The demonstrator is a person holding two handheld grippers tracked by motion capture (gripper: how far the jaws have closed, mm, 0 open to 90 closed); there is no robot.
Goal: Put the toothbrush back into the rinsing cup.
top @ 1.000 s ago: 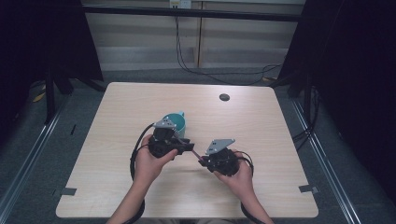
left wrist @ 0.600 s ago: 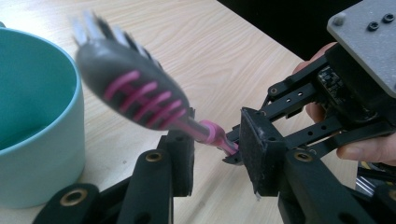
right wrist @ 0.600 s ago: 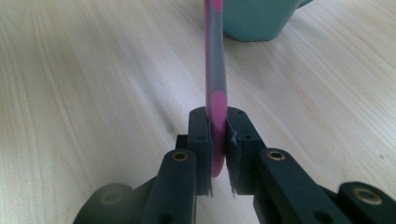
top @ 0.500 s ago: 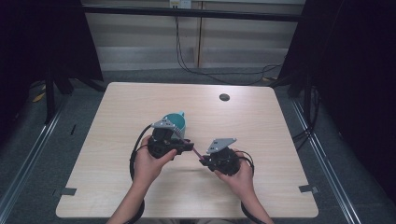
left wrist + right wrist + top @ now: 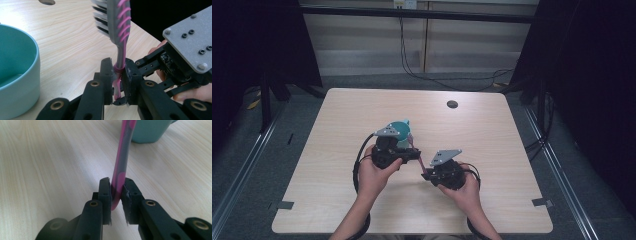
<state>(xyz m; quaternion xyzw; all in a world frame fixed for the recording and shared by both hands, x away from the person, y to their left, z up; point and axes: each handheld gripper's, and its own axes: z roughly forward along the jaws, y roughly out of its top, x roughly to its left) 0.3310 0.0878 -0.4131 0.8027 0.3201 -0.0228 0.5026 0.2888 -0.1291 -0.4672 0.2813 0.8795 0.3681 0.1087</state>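
Two grippers, one thing: both hold the same toothbrush point(image 5: 119, 37), above the table point(image 5: 337, 210) near its middle.
Toothbrush: grey and pink, bristled head past the left jaws in the left gripper view; its pink-and-grey handle point(image 5: 122, 157) rises from the right jaws in the right gripper view.
Left gripper point(image 5: 414, 155): jaws pinching the toothbrush at the neck, just below the head; held in the left hand point(image 5: 374, 175).
Right gripper point(image 5: 426, 173): jaws pressed on the handle's lower end; held in the right hand point(image 5: 464, 190), just right of the left gripper, tips nearly meeting.
Cup point(image 5: 402, 127): teal, on the table just behind the left gripper, partly hidden by its grey plate; close at the toothbrush's left in the left gripper view.
Hole point(image 5: 452, 104): small dark round one in the table, well beyond the cup, toward the far edge.
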